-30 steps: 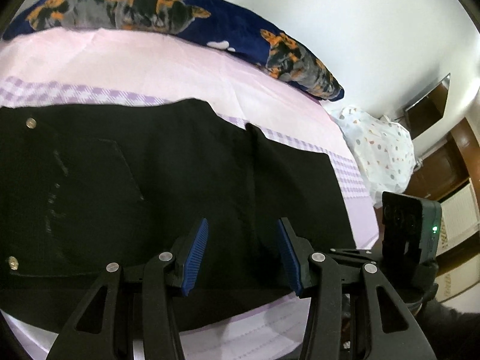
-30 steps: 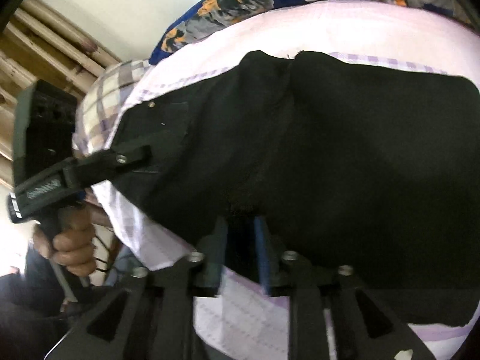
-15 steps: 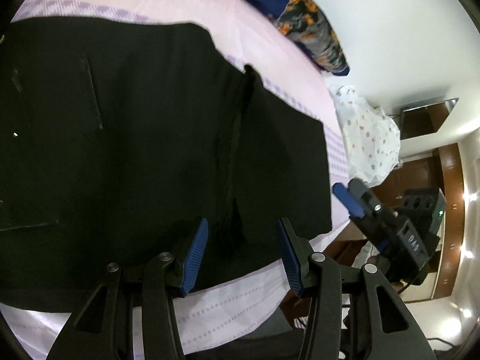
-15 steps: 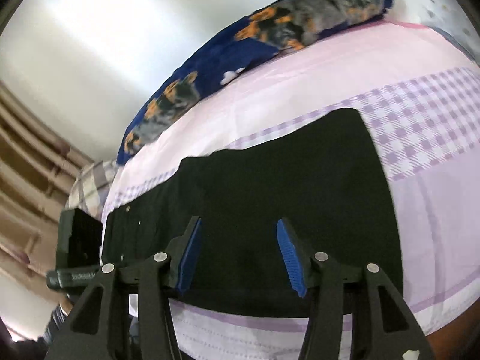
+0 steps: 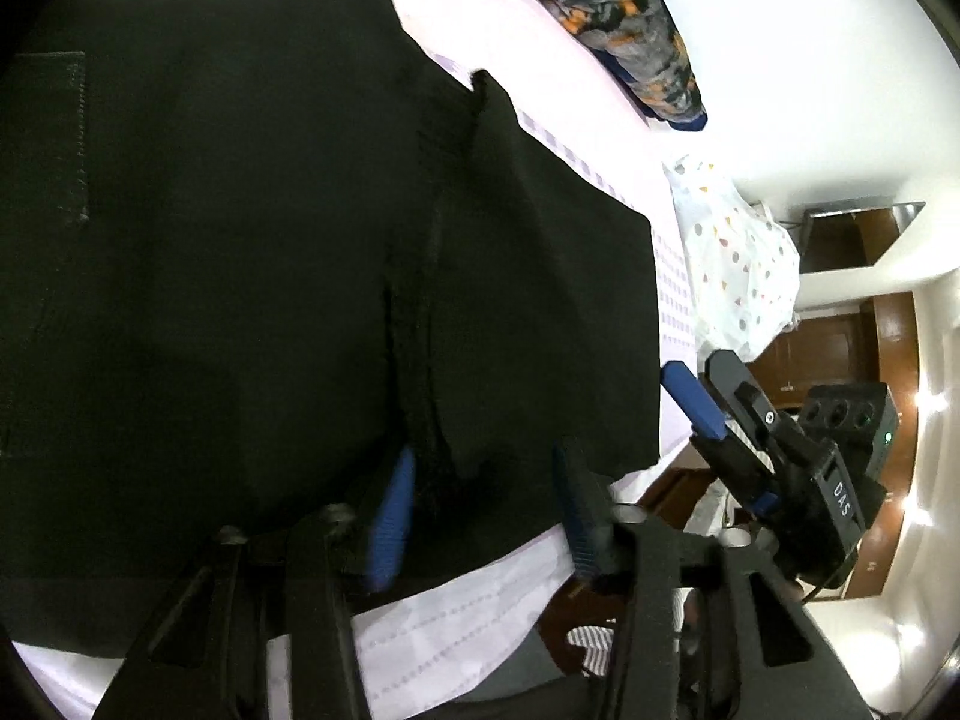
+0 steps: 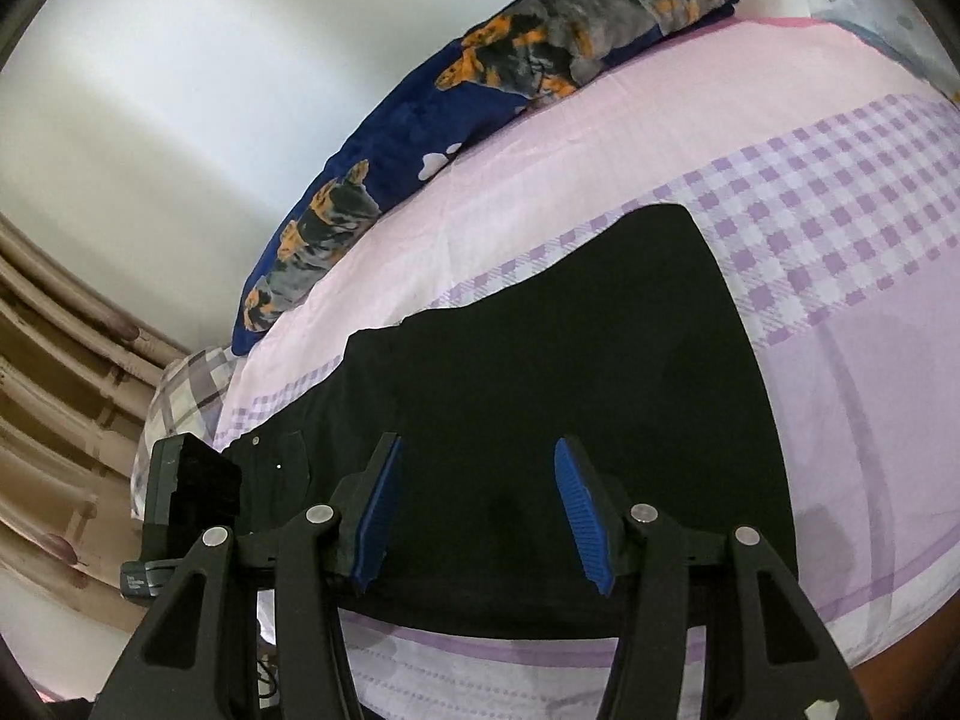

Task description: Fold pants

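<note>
Black pants (image 5: 240, 276) lie flat on the pink and purple bed sheet (image 5: 456, 618), with a raised seam ridge running down the middle. My left gripper (image 5: 483, 510) is open and empty, low over the pants' near edge by that ridge. My right gripper (image 6: 483, 516) is open and empty above the near edge of the pants (image 6: 540, 384), which reach to a straight end on the right. The right gripper also shows in the left wrist view (image 5: 720, 402), off the pants' right end.
A navy pillow with orange and grey print (image 6: 492, 90) lies along the far side of the bed by the wall. A white dotted bag (image 5: 738, 258) sits at the bed's right end. A checked pillow (image 6: 180, 396) lies at the left.
My right gripper has opened, let go of the pants' edge and pulled back to the right end. My left gripper has tilted down closer over the pants' middle ridge.
</note>
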Tool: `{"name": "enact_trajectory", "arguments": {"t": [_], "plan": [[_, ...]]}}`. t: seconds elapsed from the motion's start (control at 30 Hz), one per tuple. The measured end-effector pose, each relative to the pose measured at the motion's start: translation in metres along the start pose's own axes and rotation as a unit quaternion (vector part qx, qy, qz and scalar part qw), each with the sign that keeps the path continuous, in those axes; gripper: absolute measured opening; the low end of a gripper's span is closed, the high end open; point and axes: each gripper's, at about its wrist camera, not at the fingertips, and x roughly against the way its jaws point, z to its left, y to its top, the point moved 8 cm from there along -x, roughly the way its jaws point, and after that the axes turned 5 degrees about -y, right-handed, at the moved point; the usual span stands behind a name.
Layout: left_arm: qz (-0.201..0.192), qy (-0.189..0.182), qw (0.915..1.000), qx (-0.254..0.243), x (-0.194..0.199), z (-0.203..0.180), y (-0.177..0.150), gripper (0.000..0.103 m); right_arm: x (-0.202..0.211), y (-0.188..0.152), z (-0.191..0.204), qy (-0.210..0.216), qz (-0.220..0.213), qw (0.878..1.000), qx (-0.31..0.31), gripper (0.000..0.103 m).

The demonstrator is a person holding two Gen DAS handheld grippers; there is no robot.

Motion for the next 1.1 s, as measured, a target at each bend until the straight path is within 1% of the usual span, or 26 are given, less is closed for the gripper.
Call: {"name": "enact_trajectory", "arguments": {"t": [0.03, 0.1, 0.13, 0.27, 0.33, 0.4, 0.47, 0.5, 0.57, 0.67, 0.73, 0.8, 0.87, 0.9, 0.93, 0.97, 1.0, 1.03, 1.07, 1.1], "plan": [[-0.001, 0.01, 0.9999, -0.004, -0.001, 0.001, -0.001, 0.01, 0.0, 0.0, 0.0, 0.0, 0.0, 1.0, -0.001, 0.05], [-0.005, 0.015, 0.9999, -0.004, -0.001, 0.0, 0.0, 0.008, -0.001, 0.0, -0.001, -0.002, -0.001, 1.0, -0.001, 0.05], [-0.01, 0.015, 0.9998, -0.007, 0.001, -0.001, 0.0, 0.007, -0.001, -0.001, -0.001, -0.002, 0.0, 1.0, -0.002, 0.05], [-0.025, 0.035, 0.9987, -0.027, 0.014, -0.009, -0.004, 0.007, -0.002, -0.002, -0.004, -0.003, 0.003, 1.0, -0.01, 0.05], [-0.022, 0.049, 0.9981, -0.032, 0.015, -0.005, -0.008, 0.007, -0.002, -0.002, -0.004, -0.003, 0.005, 1.0, -0.012, 0.05], [-0.013, 0.063, 0.9977, -0.019, 0.01, 0.007, -0.01, 0.007, -0.005, -0.003, -0.004, -0.004, 0.009, 1.0, -0.012, 0.051], [-0.008, 0.056, 0.9984, 0.002, 0.007, 0.015, -0.01, 0.007, -0.009, -0.006, -0.004, -0.009, 0.018, 1.0, -0.011, 0.051], [-0.007, 0.055, 0.9985, 0.005, 0.006, 0.015, -0.009, 0.007, -0.011, -0.008, -0.004, -0.012, 0.022, 1.0, -0.009, 0.051], [-0.006, 0.064, 0.9979, -0.004, 0.007, 0.014, -0.01, 0.008, -0.012, -0.009, -0.005, -0.026, 0.016, 1.0, -0.002, 0.051], [-0.011, 0.083, 0.9963, -0.021, 0.009, 0.01, -0.008, 0.015, -0.015, -0.01, -0.004, -0.032, 0.018, 0.999, 0.001, 0.051], [-0.028, 0.096, 0.9944, -0.032, 0.016, 0.008, -0.006, 0.022, -0.016, -0.011, -0.004, -0.04, 0.02, 0.999, 0.007, 0.051], [-0.059, 0.11, 0.9908, -0.054, 0.03, 0.005, -0.002, 0.025, -0.019, -0.011, -0.003, -0.053, 0.02, 0.998, 0.02, 0.051], [-0.093, 0.133, 0.9832, -0.083, 0.046, 0.002, 0.002, 0.027, -0.025, -0.011, 0.001, -0.067, 0.022, 0.997, 0.037, 0.051], [-0.113, 0.153, 0.977, -0.096, 0.055, 0.002, 0.003, 0.031, -0.028, -0.01, 0.003, -0.072, 0.022, 0.996, 0.046, 0.051], [-0.137, 0.177, 0.9682, -0.111, 0.065, 0.001, 0.005, 0.032, -0.031, -0.01, 0.006, -0.074, 0.022, 0.996, 0.053, 0.051], [-0.165, 0.205, 0.9562, -0.129, 0.077, 0.001, 0.007, 0.033, -0.036, -0.009, 0.012, -0.075, 0.024, 0.995, 0.065, 0.051], [-0.187, 0.223, 0.9466, -0.139, 0.087, 0.002, 0.008, 0.034, -0.039, -0.009, 0.015, -0.075, 0.024, 0.994, 0.072, 0.051], [-0.206, 0.237, 0.9387, -0.142, 0.098, 0.004, 0.008, 0.036, -0.043, -0.008, 0.021, -0.075, 0.025, 0.993, 0.085, 0.051], [-0.221, 0.248, 0.9326, -0.141, 0.11, 0.011, 0.007, 0.037, -0.047, -0.008, 0.027, -0.074, 0.025, 0.992, 0.096, 0.05], [-0.232, 0.252, 0.9295, -0.136, 0.118, 0.015, 0.007, 0.038, -0.052, -0.007, 0.034, -0.075, 0.025, 0.991, 0.109, 0.05]]}}
